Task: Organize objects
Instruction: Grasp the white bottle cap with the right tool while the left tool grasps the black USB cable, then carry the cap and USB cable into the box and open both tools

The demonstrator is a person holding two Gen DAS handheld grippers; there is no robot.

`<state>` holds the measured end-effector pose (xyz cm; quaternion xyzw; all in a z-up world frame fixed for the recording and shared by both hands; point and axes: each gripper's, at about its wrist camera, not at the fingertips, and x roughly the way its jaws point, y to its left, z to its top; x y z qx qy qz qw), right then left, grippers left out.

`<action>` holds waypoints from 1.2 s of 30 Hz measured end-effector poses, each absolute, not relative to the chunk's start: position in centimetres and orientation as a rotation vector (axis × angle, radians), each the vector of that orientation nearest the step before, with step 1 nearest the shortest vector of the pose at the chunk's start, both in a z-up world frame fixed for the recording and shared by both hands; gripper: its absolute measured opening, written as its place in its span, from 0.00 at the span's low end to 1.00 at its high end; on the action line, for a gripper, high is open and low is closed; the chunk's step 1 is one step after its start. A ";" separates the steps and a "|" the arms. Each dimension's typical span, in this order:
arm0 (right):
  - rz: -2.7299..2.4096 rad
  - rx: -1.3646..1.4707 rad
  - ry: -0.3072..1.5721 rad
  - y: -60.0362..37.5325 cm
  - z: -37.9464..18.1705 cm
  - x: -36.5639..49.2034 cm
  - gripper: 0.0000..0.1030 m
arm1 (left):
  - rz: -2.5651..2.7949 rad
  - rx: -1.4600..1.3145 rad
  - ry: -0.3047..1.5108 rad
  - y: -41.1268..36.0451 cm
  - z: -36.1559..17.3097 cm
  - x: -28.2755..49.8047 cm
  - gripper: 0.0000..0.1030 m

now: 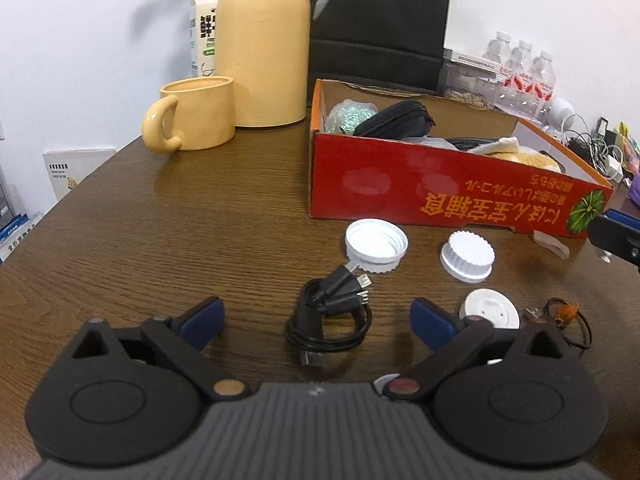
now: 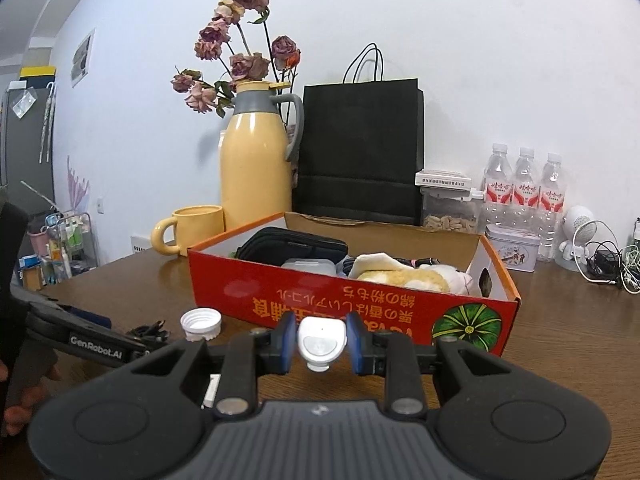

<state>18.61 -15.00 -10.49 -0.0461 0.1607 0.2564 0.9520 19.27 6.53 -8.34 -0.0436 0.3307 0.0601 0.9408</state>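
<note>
Where the left wrist camera looks down on the wooden table [image 1: 160, 220], we see the left gripper [image 1: 318, 322] with its blue pads spread wide and nothing pinched; a coiled black cable [image 1: 328, 320] lies on the table between them, touching neither. Just beyond the cable sit an upturned white cap [image 1: 376, 244] and, to its right, a ribbed white lid [image 1: 467, 255]. A round white disc [image 1: 490, 314] lies near the right pad. Farther off stands the red box [image 1: 440, 192], already holding a black pouch [image 1: 394, 120]. A yellow mug [image 1: 192, 114] and a yellow jug [image 1: 264, 44] stand far left.

In the right wrist view, we see the right gripper [image 2: 321, 342] pinching a small white device [image 2: 322, 342] between its blue pads, raised just in front of the red box's [image 2: 320, 300] near wall. The white cap [image 2: 201, 324] rests on the table at near left, beside the other gripper's arm [image 2: 96, 340].
</note>
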 end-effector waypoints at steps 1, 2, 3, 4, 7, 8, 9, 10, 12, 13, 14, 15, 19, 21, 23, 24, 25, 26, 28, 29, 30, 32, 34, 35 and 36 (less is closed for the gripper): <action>0.521 -0.097 0.328 -14.9 -10.5 18.6 0.25 | 0.119 -0.082 0.671 6.4 -8.3 19.1 0.87; 0.520 -0.098 0.329 -14.9 -10.5 18.6 0.25 | 0.116 -0.076 0.667 6.2 -8.2 19.0 0.78; 0.520 -0.099 0.331 -14.9 -10.6 18.6 0.25 | 0.114 -0.070 0.661 6.1 -8.2 18.9 0.73; 0.519 -0.100 0.332 -14.9 -10.6 18.6 0.25 | 0.112 -0.069 0.655 6.1 -8.1 18.8 0.62; 0.521 -0.106 0.337 -14.8 -10.7 18.6 0.25 | 0.113 -0.078 0.642 6.2 -8.0 18.7 0.40; 0.522 -0.108 0.337 -14.8 -10.7 18.6 0.25 | 0.111 -0.080 0.640 6.2 -8.0 18.6 0.39; 0.522 -0.109 0.338 -14.7 -10.7 18.6 0.25 | 0.111 -0.081 0.636 6.2 -7.9 18.6 0.38; 0.522 -0.110 0.338 -14.7 -10.7 18.6 0.25 | 0.109 -0.082 0.633 6.2 -7.9 18.6 0.38; 0.521 -0.112 0.338 -14.7 -10.8 18.6 0.25 | 0.107 -0.080 0.629 6.2 -7.9 18.5 0.38; 0.520 -0.113 0.338 -14.7 -10.8 18.6 0.25 | 0.105 -0.080 0.626 6.1 -7.9 18.5 0.37; 0.520 -0.114 0.339 -14.6 -10.8 18.6 0.25 | 0.104 -0.082 0.623 6.1 -7.8 18.4 0.37; 0.520 -0.115 0.339 -14.6 -10.8 18.6 0.25 | 0.103 -0.085 0.618 6.1 -7.8 18.3 0.37; 0.517 -0.118 0.341 -14.6 -10.9 18.7 0.25 | 0.098 -0.097 0.602 5.8 -7.4 18.2 0.37; 0.516 -0.119 0.342 -14.6 -10.9 18.7 0.25 | 0.084 -0.089 0.587 5.2 -7.1 18.0 0.37; 0.514 -0.119 0.340 -14.6 -10.9 18.7 0.25 | 0.071 -0.087 0.573 4.7 -6.7 18.0 0.37; 0.513 -0.118 0.339 -14.6 -10.9 18.7 0.25 | 0.061 -0.088 0.561 4.5 -6.3 17.9 0.37; 0.513 -0.118 0.338 -14.6 -10.9 18.7 0.25 | 0.052 -0.088 0.549 4.2 -5.9 17.9 0.37; 0.512 -0.117 0.339 -14.6 -10.9 18.7 0.25 | 0.045 -0.087 0.538 3.8 -5.5 17.9 0.37; 0.512 -0.117 0.341 -14.6 -10.8 18.7 0.25 | 0.022 -0.084 0.513 3.3 -4.6 18.0 0.37; 0.512 -0.116 0.341 -14.6 -10.7 18.8 0.25 | 0.011 -0.082 0.500 3.0 -4.1 18.1 0.37; 0.512 -0.115 0.338 -14.6 -10.5 18.9 0.25 | 0.003 -0.081 0.487 2.8 -3.6 18.3 0.37; 0.510 -0.119 0.331 -14.5 -10.1 19.1 0.25 | -0.014 -0.079 0.461 2.2 -2.6 18.9 0.37; 0.498 -0.131 0.318 -14.5 -9.6 19.5 0.25 | -0.032 -0.079 0.432 1.6 -1.5 19.7 0.37; 0.493 -0.134 0.314 -14.5 -9.3 19.8 0.25 | -0.038 -0.080 0.421 1.3 -1.0 20.1 0.37; 0.488 -0.137 0.311 -14.5 -9.0 20.2 0.25 | -0.047 -0.080 0.408 1.0 -0.6 20.5 0.37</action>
